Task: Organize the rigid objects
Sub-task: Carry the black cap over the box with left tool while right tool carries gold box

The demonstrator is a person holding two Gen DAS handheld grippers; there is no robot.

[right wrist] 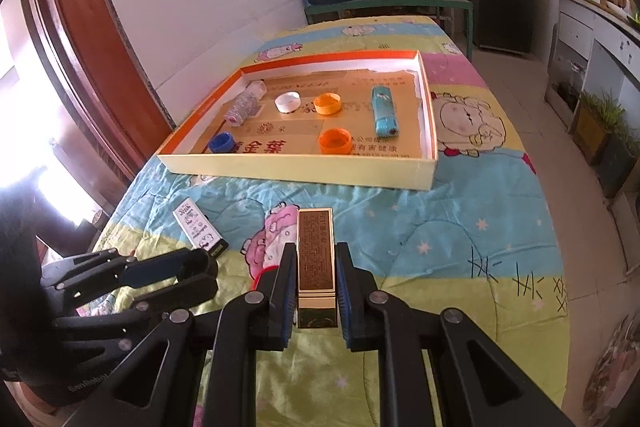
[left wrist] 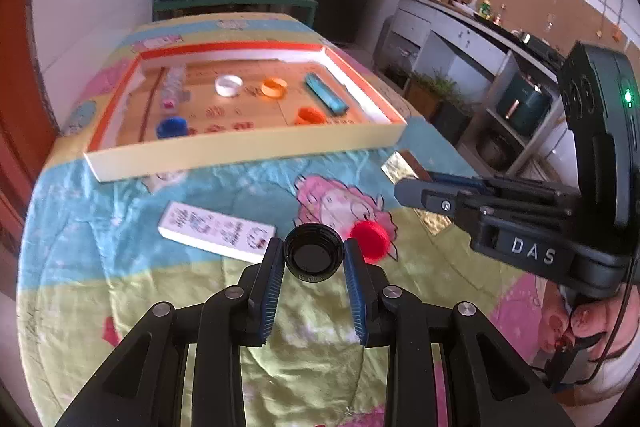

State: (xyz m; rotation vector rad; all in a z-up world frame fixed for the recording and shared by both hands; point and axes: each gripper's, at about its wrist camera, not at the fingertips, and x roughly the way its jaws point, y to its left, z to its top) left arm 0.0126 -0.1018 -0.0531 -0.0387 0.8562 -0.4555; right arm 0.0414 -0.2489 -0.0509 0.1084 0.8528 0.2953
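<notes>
Your left gripper (left wrist: 314,259) pinches a small black round plastic cap (left wrist: 313,257) by its rim, open side facing you, above the patterned quilt (left wrist: 200,195). Light and stiff, but its smooth curved wall could squirt out, so keep the pads across its widest part. Your right gripper (right wrist: 314,275) clamps a slim gold rectangular box (right wrist: 316,267) on its long flat sides, a steady hold; its glossy skin looks slippery. Ahead, the shallow orange-rimmed cardboard tray (right wrist: 296,171) already holds caps and a lighter.

right gripper (right wrist: 312,291) clamping gold box (right wrist: 316,267) — tray (right wrist: 296,173) beyond
</notes>
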